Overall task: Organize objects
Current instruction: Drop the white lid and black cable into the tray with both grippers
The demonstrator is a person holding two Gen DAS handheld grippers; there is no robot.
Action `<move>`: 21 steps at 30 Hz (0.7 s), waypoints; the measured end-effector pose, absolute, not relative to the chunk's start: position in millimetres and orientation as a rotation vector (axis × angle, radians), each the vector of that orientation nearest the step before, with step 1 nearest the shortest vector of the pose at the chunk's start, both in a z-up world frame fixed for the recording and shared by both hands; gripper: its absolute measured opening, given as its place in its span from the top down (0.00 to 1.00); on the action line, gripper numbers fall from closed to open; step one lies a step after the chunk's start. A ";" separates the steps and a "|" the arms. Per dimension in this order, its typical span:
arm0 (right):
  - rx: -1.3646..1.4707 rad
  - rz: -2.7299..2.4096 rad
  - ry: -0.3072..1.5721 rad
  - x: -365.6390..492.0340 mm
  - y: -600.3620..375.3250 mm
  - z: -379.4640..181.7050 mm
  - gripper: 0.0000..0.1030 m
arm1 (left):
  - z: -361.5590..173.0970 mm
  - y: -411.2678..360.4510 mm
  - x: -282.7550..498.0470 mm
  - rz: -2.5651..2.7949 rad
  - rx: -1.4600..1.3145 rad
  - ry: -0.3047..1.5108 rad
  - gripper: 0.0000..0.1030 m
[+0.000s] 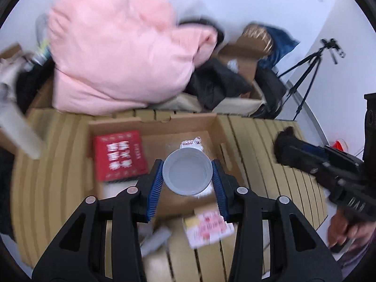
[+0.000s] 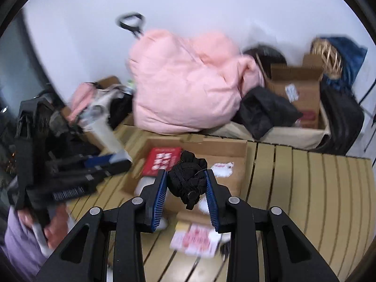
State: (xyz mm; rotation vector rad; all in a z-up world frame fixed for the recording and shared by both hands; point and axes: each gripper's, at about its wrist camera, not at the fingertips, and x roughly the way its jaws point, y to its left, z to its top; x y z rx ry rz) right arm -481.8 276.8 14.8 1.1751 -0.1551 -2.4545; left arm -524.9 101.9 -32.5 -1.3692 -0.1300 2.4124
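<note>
My left gripper is shut on a white round lid or dish, held above an open shallow cardboard box. A red booklet lies in the box's left part, and a "Hello!" sticker on its floor. My right gripper is shut on a black bundled glove-like cloth, held above the same box, where the red booklet shows too. The right gripper also shows in the left wrist view at the right, with the black cloth.
A slatted wooden table carries the box. A white-and-pink card lies near the front edge. A big pink padded bundle, black clothes and cardboard boxes pile up behind. A tripod stands at the right.
</note>
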 end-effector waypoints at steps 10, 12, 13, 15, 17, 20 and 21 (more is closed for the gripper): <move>1.532 -2.452 -0.123 -622.5 259.2 -126.4 0.66 | -137.8 121.7 -627.4 2.444 -1.589 -0.112 0.54; 1.574 -2.422 -0.146 -633.9 261.8 -139.1 0.57 | -139.8 118.4 -632.8 2.489 -1.589 -0.097 0.37; 1.564 -2.434 -0.146 -634.2 261.4 -139.9 0.46 | -138.7 115.5 -633.0 2.512 -1.576 -0.090 0.37; 1.510 -2.486 -0.136 -632.6 264.8 -136.3 0.17 | -135.8 108.4 -632.3 2.505 -1.534 -0.103 0.27; 1.471 -2.505 -0.169 -630.3 270.5 -128.4 0.13 | -129.9 102.0 -628.9 2.502 -1.514 -0.114 0.25; 1.447 -2.514 -0.200 -623.4 274.2 -113.8 0.13 | -109.8 96.6 -611.3 2.502 -1.472 -0.088 0.25; 1.434 -2.519 -0.207 -617.8 275.3 -106.2 0.13 | -101.5 96.0 -604.0 2.498 -1.454 -0.077 0.25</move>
